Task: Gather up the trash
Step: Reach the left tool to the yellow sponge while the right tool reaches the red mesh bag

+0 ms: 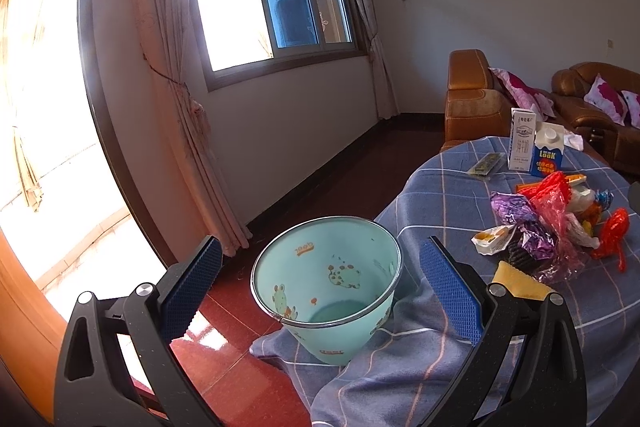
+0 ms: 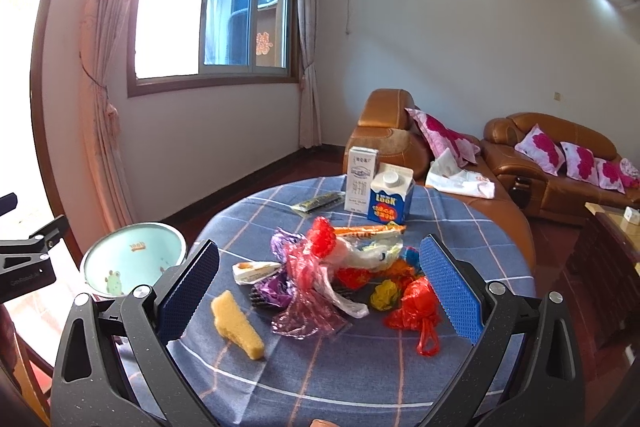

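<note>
In the left wrist view, the left gripper (image 1: 320, 287) is spread wide, holding nothing, and a pale green bin (image 1: 326, 287) sits between its fingers at 12 o'clock, pressed against the hanging blue checked tablecloth (image 1: 420, 359). At 2 o'clock the trash pile (image 1: 548, 227) lies on the table. In the right wrist view, the right gripper (image 2: 319, 291) is also spread and empty. The yellow sponge (image 2: 237, 325) lies at 10 o'clock, crumpled bags and wrappers at 12, a red bag (image 2: 416, 307) at 2. Behind the pile stand a white carton (image 2: 361, 179) and a blue carton (image 2: 390, 199), touching. A brown sofa (image 2: 560, 167) sits beyond.
</note>
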Available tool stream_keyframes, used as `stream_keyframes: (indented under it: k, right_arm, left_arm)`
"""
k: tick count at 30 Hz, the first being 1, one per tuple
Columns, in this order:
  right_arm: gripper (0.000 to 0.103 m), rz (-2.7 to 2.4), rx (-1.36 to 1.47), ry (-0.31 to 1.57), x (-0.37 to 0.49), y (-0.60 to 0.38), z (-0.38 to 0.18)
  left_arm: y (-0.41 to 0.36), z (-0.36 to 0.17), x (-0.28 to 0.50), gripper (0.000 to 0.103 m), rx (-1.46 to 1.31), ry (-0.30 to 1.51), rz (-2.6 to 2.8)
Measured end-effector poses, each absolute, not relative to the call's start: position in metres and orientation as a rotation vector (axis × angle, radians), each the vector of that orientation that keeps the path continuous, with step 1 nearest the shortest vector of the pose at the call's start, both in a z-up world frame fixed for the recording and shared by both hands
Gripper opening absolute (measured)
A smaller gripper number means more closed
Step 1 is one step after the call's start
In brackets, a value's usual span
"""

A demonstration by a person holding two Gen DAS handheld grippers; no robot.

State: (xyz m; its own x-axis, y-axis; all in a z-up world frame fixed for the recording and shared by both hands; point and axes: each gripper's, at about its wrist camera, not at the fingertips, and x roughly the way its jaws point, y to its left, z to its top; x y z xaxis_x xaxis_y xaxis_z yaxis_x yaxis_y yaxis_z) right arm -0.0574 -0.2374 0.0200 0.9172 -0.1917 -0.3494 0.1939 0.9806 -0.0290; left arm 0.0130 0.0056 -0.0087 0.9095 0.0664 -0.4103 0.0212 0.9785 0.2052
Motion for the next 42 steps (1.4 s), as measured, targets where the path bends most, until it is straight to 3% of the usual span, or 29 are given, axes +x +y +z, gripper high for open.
stream_keyframes:
  k: [9,19,31,37,42]
  right_arm:
    - [0.098,-0.368,-0.037,0.429,-0.036,-0.293,-0.011]
    - [0.098,-0.461,-0.013,0.497,-0.061,-0.355,-0.050]
    - [0.098,-0.452,0.093,0.514,-0.081,-0.379,-0.079]
    - [0.098,-0.441,0.100,0.521,-0.079,-0.379,-0.085]
    - [0.098,-0.442,0.101,0.508,-0.082,-0.379,-0.082]
  left_arm:
    - [-0.013,-0.045,0.041,0.097,0.224,0.506,-0.009]
    - [-0.098,-0.082,0.054,0.097,0.333,0.551,-0.169]
    - [-0.147,-0.117,0.025,0.097,0.435,0.591,-0.245]
    - [-0.176,-0.123,0.042,0.097,0.425,0.597,-0.246]
    - [-0.151,-0.110,0.036,0.097,0.375,0.587,-0.244]
